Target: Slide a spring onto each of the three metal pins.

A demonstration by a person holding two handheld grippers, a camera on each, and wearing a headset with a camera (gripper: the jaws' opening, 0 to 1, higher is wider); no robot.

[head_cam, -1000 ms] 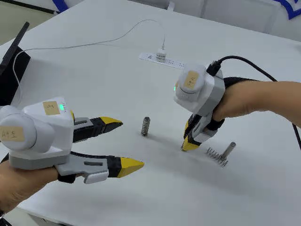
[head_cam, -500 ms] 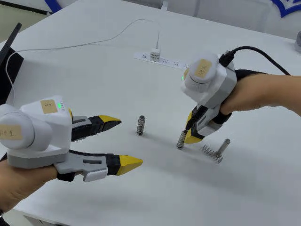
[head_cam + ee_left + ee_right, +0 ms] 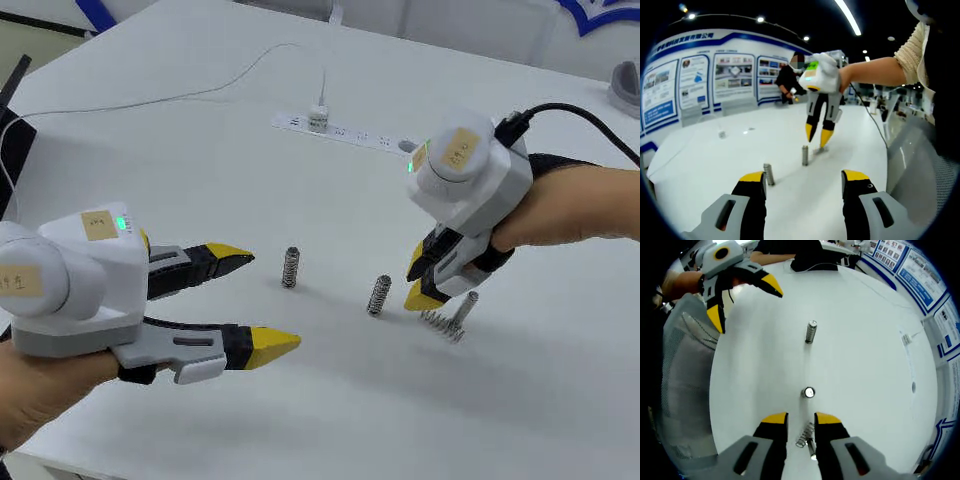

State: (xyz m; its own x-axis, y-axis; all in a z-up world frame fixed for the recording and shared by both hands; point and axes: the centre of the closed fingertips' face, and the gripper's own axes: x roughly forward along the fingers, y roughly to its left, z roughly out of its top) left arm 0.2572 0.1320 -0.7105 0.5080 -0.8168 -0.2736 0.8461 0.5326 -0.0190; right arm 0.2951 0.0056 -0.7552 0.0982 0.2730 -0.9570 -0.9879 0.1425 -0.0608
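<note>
Two metal pins stand upright on the white table, each with a spring around it: one at the centre, the other to its right. A third pin lies bare beside a loose spring. My right gripper hovers open just above and left of that pair, holding nothing; the loose spring and bare pin show between its jaws, below them. My left gripper is open and empty at the near left, pointing towards the sprung pins.
A white power strip with a thin cable lies at the back of the table. A dark object stands at the left edge. A grey item sits at the far right. A person stands in the background.
My right gripper has drawn back to the right, leaving the second sprung pin standing free, and now hangs over the loose spring and bare pin. The left gripper has held still.
</note>
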